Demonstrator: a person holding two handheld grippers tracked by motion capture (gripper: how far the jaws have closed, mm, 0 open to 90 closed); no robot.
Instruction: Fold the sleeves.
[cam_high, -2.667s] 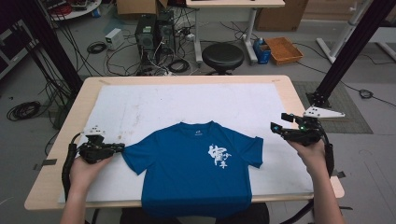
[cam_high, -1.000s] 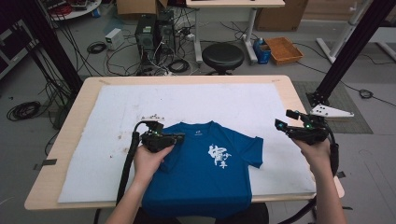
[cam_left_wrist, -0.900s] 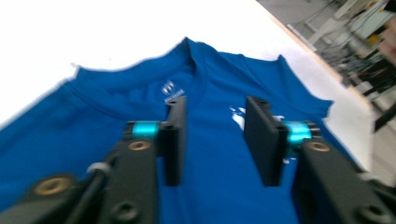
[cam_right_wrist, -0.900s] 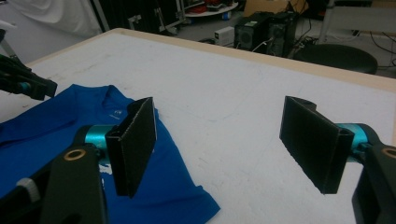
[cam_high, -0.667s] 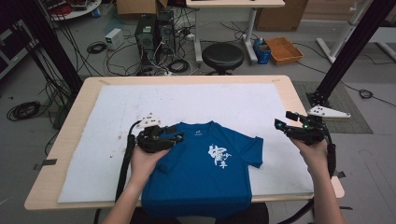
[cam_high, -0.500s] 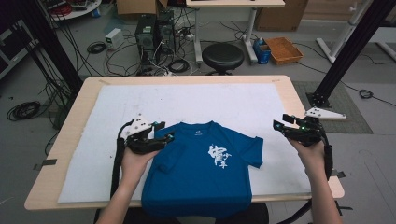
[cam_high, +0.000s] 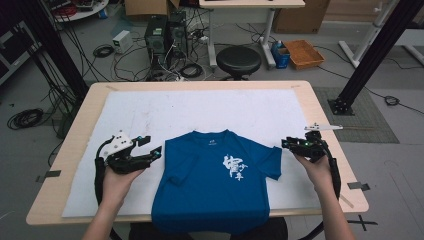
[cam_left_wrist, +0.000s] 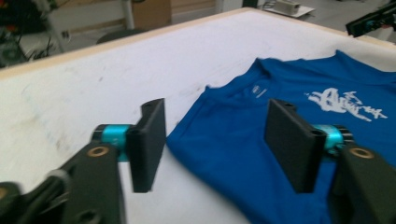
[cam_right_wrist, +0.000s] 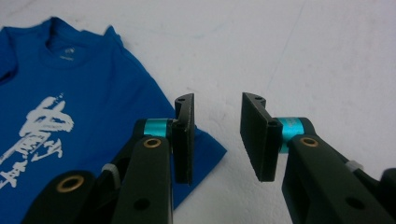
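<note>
High view shows the blue T-shirt spread flat at the near edge of the table, its left sleeve now folded in. The left gripper has just let go and pulled toward the left edge, jaws spread and empty. The right gripper, narrowing but unclenched, hovers beside the right sleeve, likely folded next. No containers sit on the table.

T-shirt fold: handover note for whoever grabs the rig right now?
Left gripper: jaws just opened, nothing between them, beside the shirt's left edge.
Right gripper: jaws just been closing, not gripping; at the tip of the right sleeve.
Blue T-shirt: flat on the white mat, print up, hem over the table's near edge.
Done: left sleeve folded in.
Left: right sleeve, then the body folds.
</note>
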